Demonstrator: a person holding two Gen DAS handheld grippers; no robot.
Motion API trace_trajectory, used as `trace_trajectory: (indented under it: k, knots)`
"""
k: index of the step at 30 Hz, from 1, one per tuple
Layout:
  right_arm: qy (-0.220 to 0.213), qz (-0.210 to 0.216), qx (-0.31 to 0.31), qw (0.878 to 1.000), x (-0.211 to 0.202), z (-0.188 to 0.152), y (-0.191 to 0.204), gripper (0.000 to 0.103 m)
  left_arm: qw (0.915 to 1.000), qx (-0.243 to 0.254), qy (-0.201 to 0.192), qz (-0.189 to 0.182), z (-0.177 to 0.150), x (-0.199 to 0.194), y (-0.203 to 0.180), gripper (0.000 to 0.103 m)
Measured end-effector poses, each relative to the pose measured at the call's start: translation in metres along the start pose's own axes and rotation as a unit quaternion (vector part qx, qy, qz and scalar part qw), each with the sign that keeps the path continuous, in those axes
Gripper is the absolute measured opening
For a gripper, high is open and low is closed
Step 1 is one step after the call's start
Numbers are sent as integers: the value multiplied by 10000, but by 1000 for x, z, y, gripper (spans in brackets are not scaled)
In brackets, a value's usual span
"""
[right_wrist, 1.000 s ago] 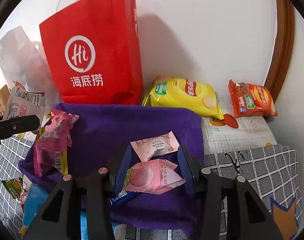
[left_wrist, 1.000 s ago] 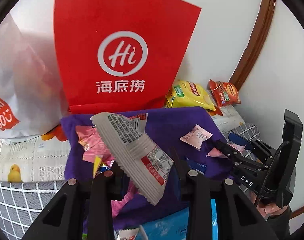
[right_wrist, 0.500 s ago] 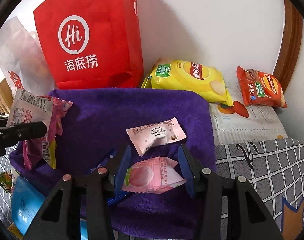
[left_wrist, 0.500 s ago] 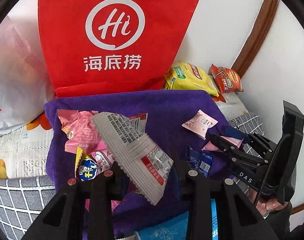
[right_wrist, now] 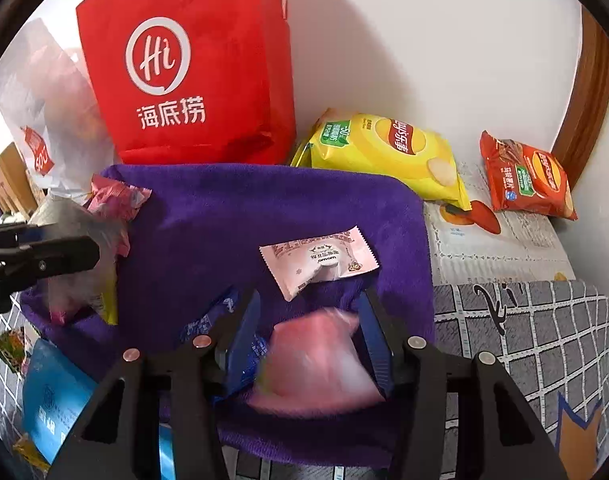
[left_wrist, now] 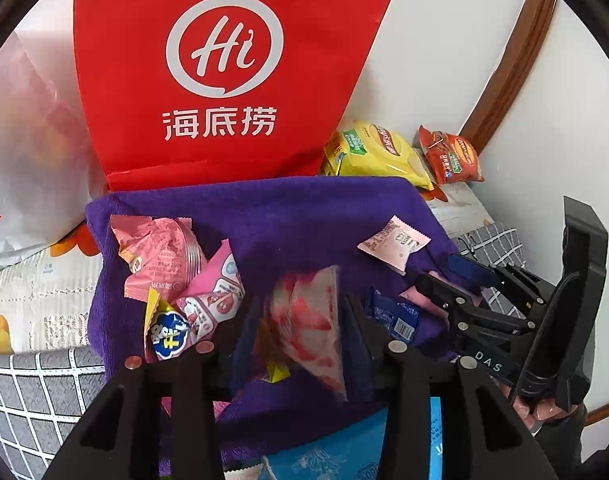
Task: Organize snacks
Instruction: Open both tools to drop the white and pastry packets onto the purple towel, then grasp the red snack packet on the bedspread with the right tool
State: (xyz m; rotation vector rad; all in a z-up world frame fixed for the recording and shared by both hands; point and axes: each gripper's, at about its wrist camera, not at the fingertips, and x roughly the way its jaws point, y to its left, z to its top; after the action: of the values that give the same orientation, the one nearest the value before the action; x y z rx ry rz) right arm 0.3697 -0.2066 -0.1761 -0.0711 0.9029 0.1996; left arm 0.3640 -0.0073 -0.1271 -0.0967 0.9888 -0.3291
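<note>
A purple towel [left_wrist: 304, 208] [right_wrist: 244, 208] lies in front of me with small snack packets on it. My left gripper [left_wrist: 300, 304] hangs over its near edge with the jaws opening. A blurred pink and white packet [left_wrist: 308, 328] drops loose between the fingers. My right gripper [right_wrist: 310, 300] [left_wrist: 440, 272] is over the towel's right side, jaws opening too. A blurred pink peach packet [right_wrist: 316, 360] slips between them. A pale pink packet [right_wrist: 320, 260] [left_wrist: 392, 242] lies just beyond. Several pink packets [left_wrist: 164, 252] are piled on the towel's left.
A red paper bag [left_wrist: 224, 72] stands against the wall behind the towel, with a white plastic bag [left_wrist: 24, 140] to its left. Yellow [right_wrist: 384, 152] and orange-red [right_wrist: 524, 180] chip bags lie at the back right. A blue pack [right_wrist: 52, 392] sits at the towel's near edge.
Both grippers sank closer to the towel. The left jaws opened and its packet turned over and came loose. The peach packet in the right gripper went blurred and slid lower.
</note>
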Motion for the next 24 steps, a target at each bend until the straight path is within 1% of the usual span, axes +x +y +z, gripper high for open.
trace_trajectory:
  k: [4, 6, 11, 19, 24]
  knots:
    - [-41, -41, -8, 10000, -7, 1, 1, 55, 10000, 19, -44, 37, -1, -7, -2, 59]
    - [-60, -43, 28, 10000, -11, 1, 1, 55, 10000, 3, -60, 71, -2, -11, -3, 64]
    - [-114, -67, 49, 9999, -26, 1, 3, 56, 9998, -82, -133, 110, -4, -26, -3, 65]
    - [-229, -65, 44, 9997, -67, -12, 14, 57, 9996, -100, -194, 194, -20, -58, -7, 65]
    - [-341, -31, 33, 9994, -100, -24, 26, 57, 9991, -69, -344, 249, -36, -92, -16, 65]
